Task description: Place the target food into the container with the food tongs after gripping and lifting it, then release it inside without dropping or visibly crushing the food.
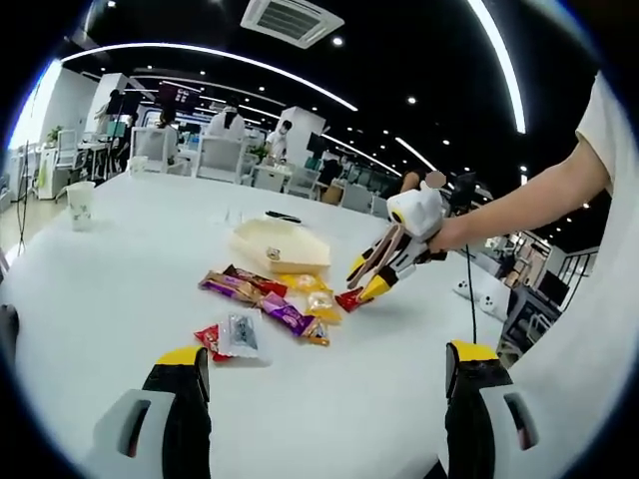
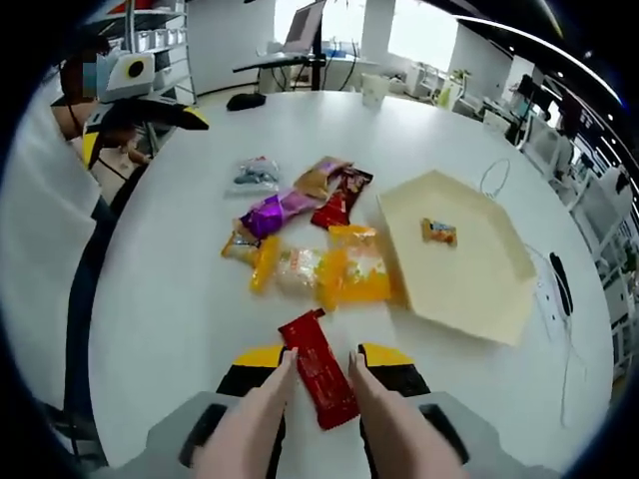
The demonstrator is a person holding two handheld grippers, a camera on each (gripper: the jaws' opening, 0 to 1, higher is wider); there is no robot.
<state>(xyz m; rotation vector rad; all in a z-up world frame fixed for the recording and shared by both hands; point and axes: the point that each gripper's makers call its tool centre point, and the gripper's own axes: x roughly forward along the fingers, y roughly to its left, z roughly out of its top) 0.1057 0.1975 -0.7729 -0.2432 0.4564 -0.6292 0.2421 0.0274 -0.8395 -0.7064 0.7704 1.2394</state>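
1. While the right hand-held gripper (image 2: 321,361) reached over the white desk (image 2: 180,299), tan tongs (image 2: 394,434) fixed along its jaws straddled a red packet (image 2: 318,379); the tong tips stood beside the packet's long edges, and I could not tell whether they pressed it.
2. That packet lay flat on the desk, near the cream tray (image 2: 469,269) but outside it.
3. One small wrapped snack (image 2: 437,232) sat inside the tray.
4. Beyond the red packet lay yellow packets (image 2: 351,267), a purple one (image 2: 272,213), a dark red one (image 2: 341,196) and a clear pouch (image 2: 255,175).
5. Seen from the left gripper view, the left hand-held gripper (image 1: 327,374) hung spread and empty above the desk, short of the clear pouch.
6. There the right hand-held gripper came in from the right, its tips at the red packet.
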